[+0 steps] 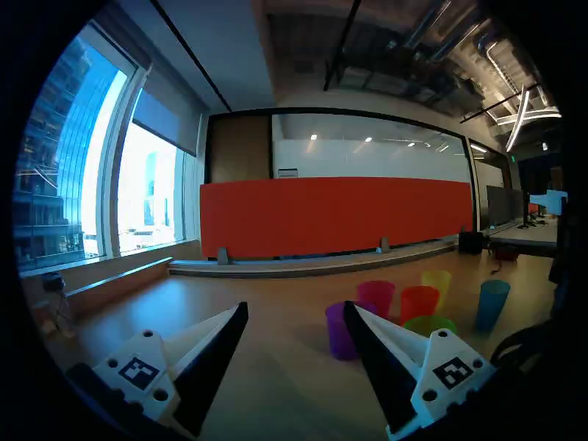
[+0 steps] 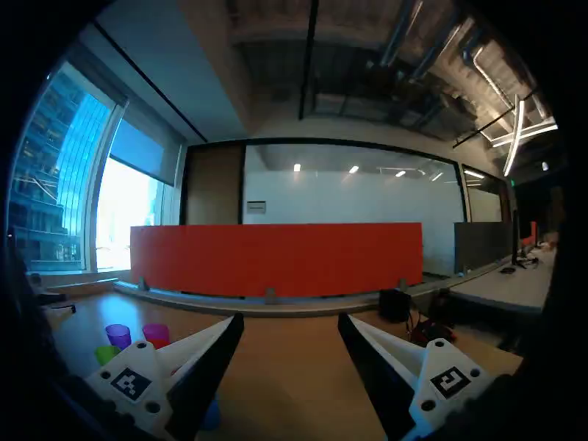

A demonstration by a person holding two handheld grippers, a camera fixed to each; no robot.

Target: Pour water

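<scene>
Cups (image 1: 419, 303) just beyond left claw (image 1: 294, 309)

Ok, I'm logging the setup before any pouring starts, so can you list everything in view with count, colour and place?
Plastic cups: six, clustered on the table, seen in the left gripper view: purple cup, pink cup, orange cup, yellow cup, green cup, blue cup.
Wooden table: one, light brown, under the cups.
Partition panel: one, red, across the table's far edge.
Window: tall, bright, left side.
Black box: one, near the panel's right end.
Left hand-held gripper: white with black fingers, open, empty.
Right hand-held gripper: same colours, open, empty.
</scene>
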